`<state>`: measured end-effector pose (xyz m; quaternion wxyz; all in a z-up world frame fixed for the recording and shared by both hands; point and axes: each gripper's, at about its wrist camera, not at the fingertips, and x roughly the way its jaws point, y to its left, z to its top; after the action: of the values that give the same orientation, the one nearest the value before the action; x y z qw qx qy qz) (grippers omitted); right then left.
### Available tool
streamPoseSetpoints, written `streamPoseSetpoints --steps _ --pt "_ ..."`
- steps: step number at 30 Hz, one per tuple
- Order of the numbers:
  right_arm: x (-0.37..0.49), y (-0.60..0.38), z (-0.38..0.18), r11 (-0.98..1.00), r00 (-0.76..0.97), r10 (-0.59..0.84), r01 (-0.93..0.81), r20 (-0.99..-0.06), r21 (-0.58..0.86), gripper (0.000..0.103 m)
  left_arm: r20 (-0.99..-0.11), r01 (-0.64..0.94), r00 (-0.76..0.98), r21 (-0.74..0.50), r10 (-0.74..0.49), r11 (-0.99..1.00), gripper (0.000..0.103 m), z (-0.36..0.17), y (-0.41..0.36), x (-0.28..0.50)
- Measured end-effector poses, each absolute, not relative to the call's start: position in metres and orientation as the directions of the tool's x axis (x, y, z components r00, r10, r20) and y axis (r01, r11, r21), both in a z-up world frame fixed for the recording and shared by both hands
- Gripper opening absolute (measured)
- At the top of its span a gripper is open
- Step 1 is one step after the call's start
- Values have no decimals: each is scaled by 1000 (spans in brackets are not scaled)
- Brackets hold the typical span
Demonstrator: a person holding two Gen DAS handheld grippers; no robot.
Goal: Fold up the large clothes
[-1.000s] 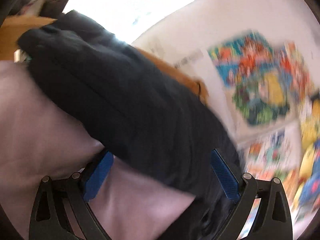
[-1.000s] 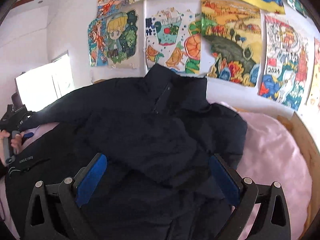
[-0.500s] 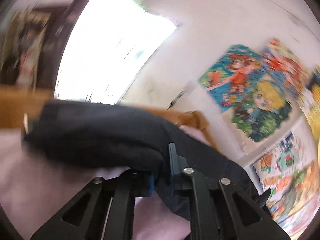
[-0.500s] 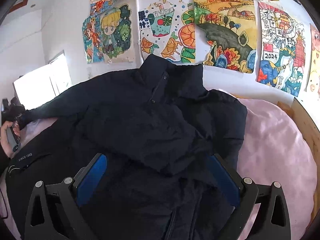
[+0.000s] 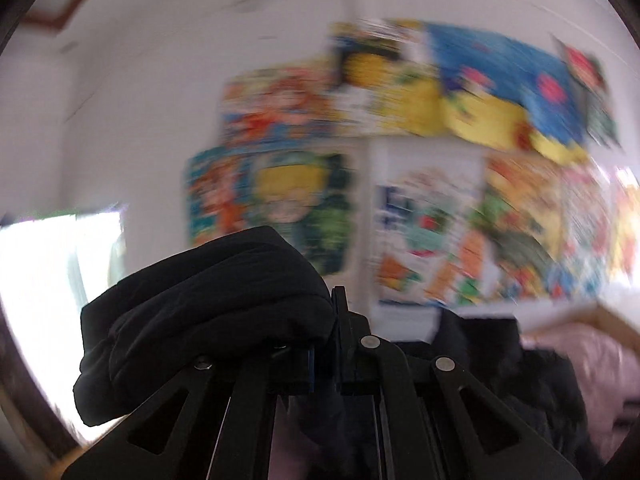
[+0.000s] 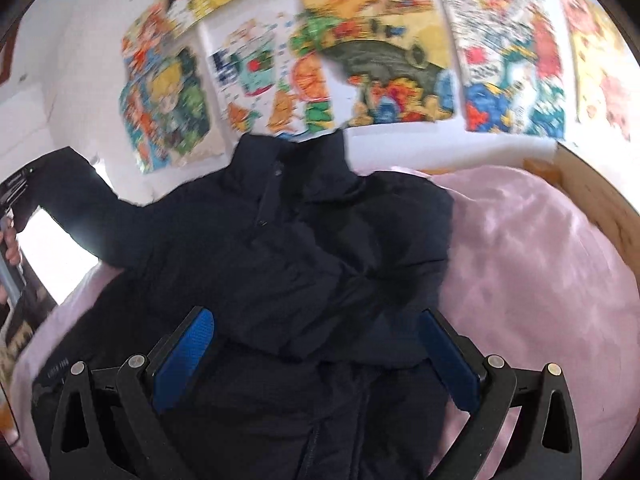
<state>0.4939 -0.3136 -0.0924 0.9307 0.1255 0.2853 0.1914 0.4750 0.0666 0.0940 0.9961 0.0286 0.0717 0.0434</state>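
- Big dark navy puffer jacket (image 6: 304,248) is spread over the pink quilted bedcover (image 6: 528,264), collar toward the poster wall (image 6: 380,52).
- Left gripper (image 5: 324,344) has clamped tight on the jacket's sleeve cuff (image 5: 208,320), held up off the bed.
- Right gripper (image 6: 316,360) hangs over the jacket front, blue pads wide apart, holding nothing.

a dark padded jacket (image 6: 304,248) lies spread on a pink quilted bed cover (image 6: 532,264), collar toward the wall of bright drawings (image 6: 384,52) behind the bed. its one sleeve (image 6: 80,196) reaches up and out to the left, the cuff (image 5: 208,300) caught in the closed jaws of the left gripper (image 5: 326,344). the right gripper (image 6: 316,364) hangs over the jacket's lower front, jaws apart. a wooden bed frame (image 6: 596,196) borders the cover on the right.
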Motion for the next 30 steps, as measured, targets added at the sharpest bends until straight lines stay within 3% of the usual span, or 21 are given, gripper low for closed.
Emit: streamPoseSetpoints --steps 5,10,19,21,25,30 --pt "500 -352 -98 885 780 408 -210 -475 416 103 -243 145 967 308 -70 940 4 75 -28 499" --pt "505 -389 -108 875 794 375 -132 -479 467 103 -392 361 904 489 -170 794 4 15 -103 506" --pt "519 -411 -127 838 773 412 -113 -482 534 103 -640 566 748 476 -177 673 7 -97 -165 531" --pt "524 -411 -133 821 761 438 -123 -478 557 103 -677 608 715 478 -176 634 12 -119 -170 529" --pt "544 -407 -145 738 708 553 -169 -440 654 103 -714 666 673 473 -191 577 53 -132 -178 509" --pt "578 -384 -139 664 637 660 -246 -399 706 103 -696 681 691 532 -198 503 60 -136 -181 491"
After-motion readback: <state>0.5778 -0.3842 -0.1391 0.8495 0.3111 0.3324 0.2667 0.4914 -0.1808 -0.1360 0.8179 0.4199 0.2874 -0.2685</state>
